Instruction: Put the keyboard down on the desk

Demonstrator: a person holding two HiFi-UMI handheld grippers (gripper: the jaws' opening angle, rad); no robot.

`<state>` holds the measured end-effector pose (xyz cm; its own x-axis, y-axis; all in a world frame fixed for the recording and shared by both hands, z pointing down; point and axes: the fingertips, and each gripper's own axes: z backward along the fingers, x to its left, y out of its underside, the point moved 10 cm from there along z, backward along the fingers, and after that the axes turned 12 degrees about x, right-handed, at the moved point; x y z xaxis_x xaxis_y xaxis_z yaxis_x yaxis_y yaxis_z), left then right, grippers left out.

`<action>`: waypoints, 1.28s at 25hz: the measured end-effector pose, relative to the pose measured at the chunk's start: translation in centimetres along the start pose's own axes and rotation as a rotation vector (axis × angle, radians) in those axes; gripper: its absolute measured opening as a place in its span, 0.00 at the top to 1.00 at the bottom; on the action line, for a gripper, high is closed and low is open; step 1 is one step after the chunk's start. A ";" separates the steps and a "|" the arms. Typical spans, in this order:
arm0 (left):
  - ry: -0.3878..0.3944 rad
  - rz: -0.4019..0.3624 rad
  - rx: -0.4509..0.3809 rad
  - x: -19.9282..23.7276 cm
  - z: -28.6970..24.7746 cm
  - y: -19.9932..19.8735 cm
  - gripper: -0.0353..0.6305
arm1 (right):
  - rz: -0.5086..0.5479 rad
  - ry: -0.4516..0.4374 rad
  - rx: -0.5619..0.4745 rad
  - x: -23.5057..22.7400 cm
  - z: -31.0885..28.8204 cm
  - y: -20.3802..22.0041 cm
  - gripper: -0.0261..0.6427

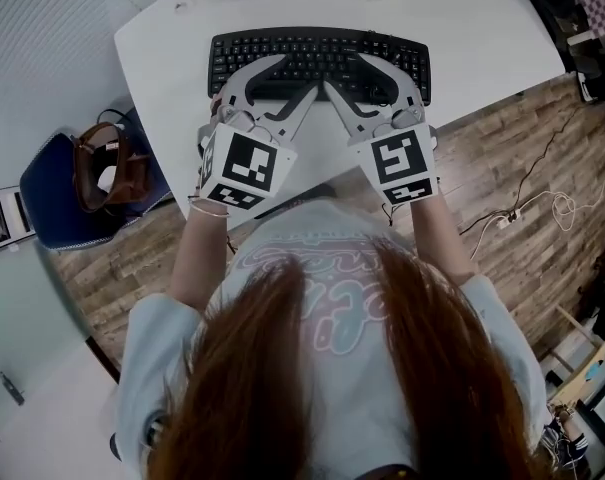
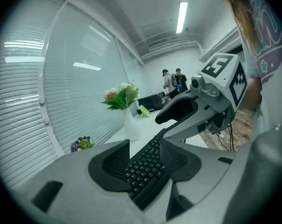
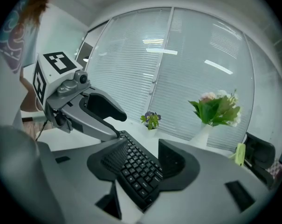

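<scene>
A black keyboard [image 1: 317, 48] lies flat on the white desk [image 1: 172, 58], near its front edge. My left gripper [image 1: 297, 76] reaches over the keyboard's left half and my right gripper [image 1: 345, 73] over its right half, the fingers angled toward each other. In the left gripper view the keyboard [image 2: 147, 169] runs between the two dark pads, which meet its long edges. The right gripper view shows the same: the keyboard [image 3: 138, 171] fills the gap between the pads. Each gripper shows in the other's view, the right gripper [image 2: 187, 115] and the left gripper [image 3: 101, 113] both resting on the keyboard's far part.
A white vase of flowers [image 3: 210, 120] and a small pot of purple flowers [image 3: 151, 120] stand at the desk's back, by the blinds. A blue chair holding a brown bag [image 1: 102, 168] sits left of the desk. Cables [image 1: 537, 208] lie on the wooden floor at right.
</scene>
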<state>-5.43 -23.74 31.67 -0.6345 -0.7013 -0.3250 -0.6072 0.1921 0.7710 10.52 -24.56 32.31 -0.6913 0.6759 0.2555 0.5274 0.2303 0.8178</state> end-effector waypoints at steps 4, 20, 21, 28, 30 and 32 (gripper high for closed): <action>0.053 0.097 -0.062 0.7 0.6 -0.3 0.66 | -0.061 -0.021 -0.052 -0.2 0.8 -0.8 0.67; 0.134 0.253 -0.188 2.1 1.9 -0.6 0.71 | -0.181 -0.172 -0.215 -0.8 1.9 -2.0 0.71; 0.150 0.274 -0.207 2.2 2.0 -0.7 0.72 | -0.188 -0.182 -0.227 -0.8 2.0 -2.0 0.73; 0.146 0.297 -0.244 2.8 2.6 -1.3 0.79 | -0.198 -0.194 -0.263 -1.2 2.4 -2.6 0.84; 0.119 0.253 -0.223 2.5 2.5 -1.4 0.81 | -0.190 -0.190 -0.260 -1.0 2.4 -2.7 0.85; 0.098 0.226 -0.210 2.3 2.5 -1.4 0.85 | -0.180 -0.193 -0.260 -0.8 2.5 -2.8 0.88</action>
<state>-7.20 -23.93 28.46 -0.6870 -0.7215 -0.0862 -0.3377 0.2120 0.9171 10.83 -24.01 28.51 -0.6429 0.7658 0.0141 0.2454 0.1886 0.9509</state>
